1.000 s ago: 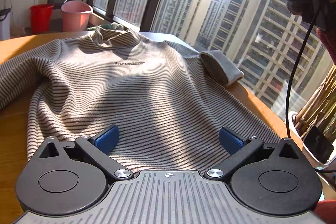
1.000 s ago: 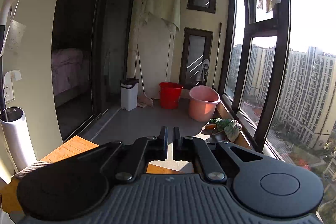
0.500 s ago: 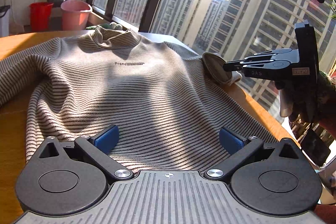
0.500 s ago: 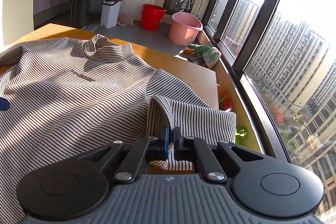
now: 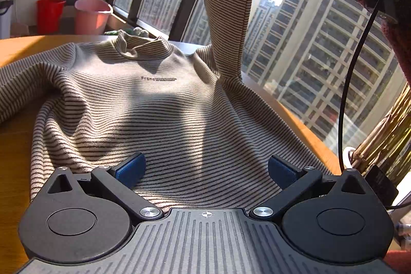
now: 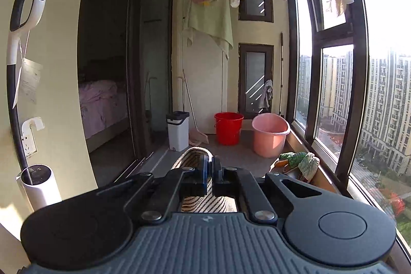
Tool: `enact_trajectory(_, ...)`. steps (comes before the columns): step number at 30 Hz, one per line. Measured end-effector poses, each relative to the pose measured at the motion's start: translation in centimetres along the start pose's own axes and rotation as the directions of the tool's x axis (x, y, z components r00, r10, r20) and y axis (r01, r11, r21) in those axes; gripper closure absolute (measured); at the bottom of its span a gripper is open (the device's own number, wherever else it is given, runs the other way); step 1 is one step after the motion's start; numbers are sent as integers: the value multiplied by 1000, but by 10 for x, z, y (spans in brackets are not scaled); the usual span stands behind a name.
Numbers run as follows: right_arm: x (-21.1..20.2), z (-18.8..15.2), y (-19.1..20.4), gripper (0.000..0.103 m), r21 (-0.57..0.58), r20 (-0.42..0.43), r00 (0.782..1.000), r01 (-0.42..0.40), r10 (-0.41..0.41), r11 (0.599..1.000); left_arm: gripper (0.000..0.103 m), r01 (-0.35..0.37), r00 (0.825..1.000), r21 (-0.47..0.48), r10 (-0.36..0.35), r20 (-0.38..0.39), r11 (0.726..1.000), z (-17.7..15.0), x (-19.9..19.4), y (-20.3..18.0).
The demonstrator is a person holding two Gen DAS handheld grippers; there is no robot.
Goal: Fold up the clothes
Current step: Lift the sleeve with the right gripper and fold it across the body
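A striped sweater (image 5: pixel 143 104) lies face up on the wooden table (image 5: pixel 15 145), collar toward the windows and hem toward the person. One sleeve (image 5: pixel 226 4) stands straight up off the table edge by the glass, pulled taut out of the top of the left wrist view.

It rises that way because the right gripper (image 6: pixel 210 172) is holding it. Its tongs are pressed together on the striped cuff (image 6: pixel 194 154), which bulges out just past the fingertips, and the tool is raised high enough that its camera sees only the balcony, with the red bucket (image 6: pixel 228 127) and pink tub (image 6: pixel 269 134) beyond. Lifting the sleeve clear probably lets it swing over the body of the sweater without dragging.

The left gripper (image 5: pixel 205 168) hovers low over the hem, its blue-padded tongs spread wide and holding nothing. I'd guess it waits there to pin or catch the cloth, so the body does not slide as the sleeve comes across.
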State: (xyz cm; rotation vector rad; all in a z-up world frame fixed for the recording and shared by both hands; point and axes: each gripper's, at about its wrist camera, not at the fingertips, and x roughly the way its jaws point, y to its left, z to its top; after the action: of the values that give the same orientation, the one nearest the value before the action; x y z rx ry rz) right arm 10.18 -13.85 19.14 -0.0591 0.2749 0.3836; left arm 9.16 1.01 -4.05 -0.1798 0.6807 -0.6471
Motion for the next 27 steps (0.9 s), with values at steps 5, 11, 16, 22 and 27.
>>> enact_trajectory(5, 41, -19, 36, 100, -17, -69, 997, -40, 39, 999, 0, 5, 1000, -7, -5, 3, 1000, -1, 0, 1)
enact_trajectory(11, 50, -35, 41, 81, 25, -94, 992, -87, 89, 996, 0, 9, 1000, -13, -9, 5, 1000, -1, -1, 2)
enact_trajectory(16, 50, -60, 16, 63, 64, -136, 989, -46, 54, 997, 0, 10, 1000, -14, -10, 4, 1000, 0, -1, 2)
enact_trajectory(22, 52, -117, -10, 62, 10, -216, 973, 78, -75, 997, 0, 15, 1000, -21, -15, 6, 1000, 0, 0, 2)
enact_trajectory(27, 54, -165, -30, 62, -43, -277, 944, 177, -182, 983, 0, 14, 1000, -20, -14, 5, 1000, -2, -1, 2)
